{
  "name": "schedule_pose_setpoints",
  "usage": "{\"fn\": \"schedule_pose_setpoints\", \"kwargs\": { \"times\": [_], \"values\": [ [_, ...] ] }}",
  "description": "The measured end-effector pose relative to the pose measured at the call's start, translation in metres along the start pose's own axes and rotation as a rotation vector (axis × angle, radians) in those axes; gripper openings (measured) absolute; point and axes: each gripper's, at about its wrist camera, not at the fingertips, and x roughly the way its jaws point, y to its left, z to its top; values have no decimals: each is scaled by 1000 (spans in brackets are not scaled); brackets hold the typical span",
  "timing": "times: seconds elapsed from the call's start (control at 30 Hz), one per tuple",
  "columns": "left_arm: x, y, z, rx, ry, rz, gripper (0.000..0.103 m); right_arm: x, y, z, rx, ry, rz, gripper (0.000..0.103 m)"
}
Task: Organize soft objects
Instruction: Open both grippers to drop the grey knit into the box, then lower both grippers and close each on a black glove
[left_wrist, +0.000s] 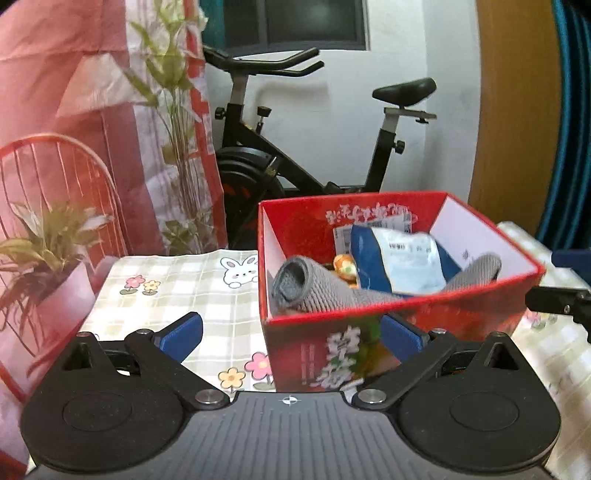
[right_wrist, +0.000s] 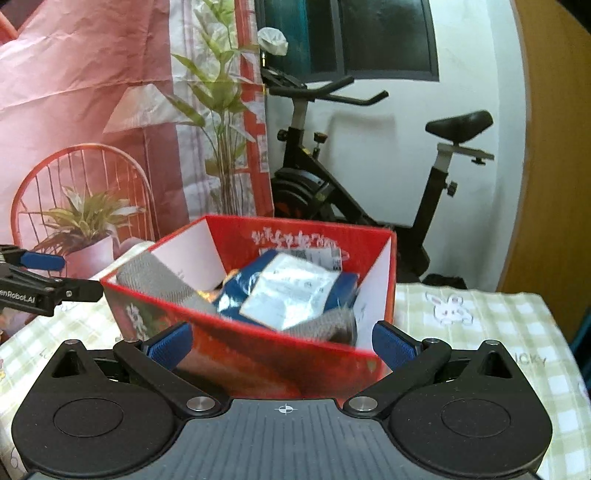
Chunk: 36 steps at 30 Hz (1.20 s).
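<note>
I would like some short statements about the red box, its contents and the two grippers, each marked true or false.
1. The red box stands on a checked tablecloth. True.
2. The box is empty. False: it holds a grey knitted piece and a blue and white packet, among other things.
3. The left gripper is shut on the grey knitted piece. False: its jaws stand wide open and hold nothing.
4. The right gripper is open, with nothing gripped. True.
5. An exercise bike stands behind the table. True.
</note>
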Motion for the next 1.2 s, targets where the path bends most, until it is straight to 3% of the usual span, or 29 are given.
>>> {"fn": "schedule_pose_setpoints", "kwargs": {
  "times": [0.27, 0.4, 0.47, 0.53, 0.8, 0.93, 1.2],
  "values": [
    [11, 8, -21, -110, 89, -119, 103, 15, -6, -39, 53, 75, -13, 100],
    [22, -1, -31, -102, 116, -141, 101, 31, -9, -58, 89, 129, -42, 86],
    [25, -6, -36, -86, 124, -161, 95, 38, -11, -65, 129, 149, -51, 78],
    [31, -11, -38, -78, 144, -194, 82, 44, -11, -72, 174, 174, -65, 72],
    [54, -20, -48, -126, 188, -247, 65, 58, -3, -77, 207, 170, -29, 60],
    [66, -23, -56, -132, 233, -333, 32, 61, -6, -80, 229, 169, 7, 49],
    [70, -21, -72, -152, 259, -361, 30, 60, -5, -87, 227, 178, 31, 38]
  ]
}}
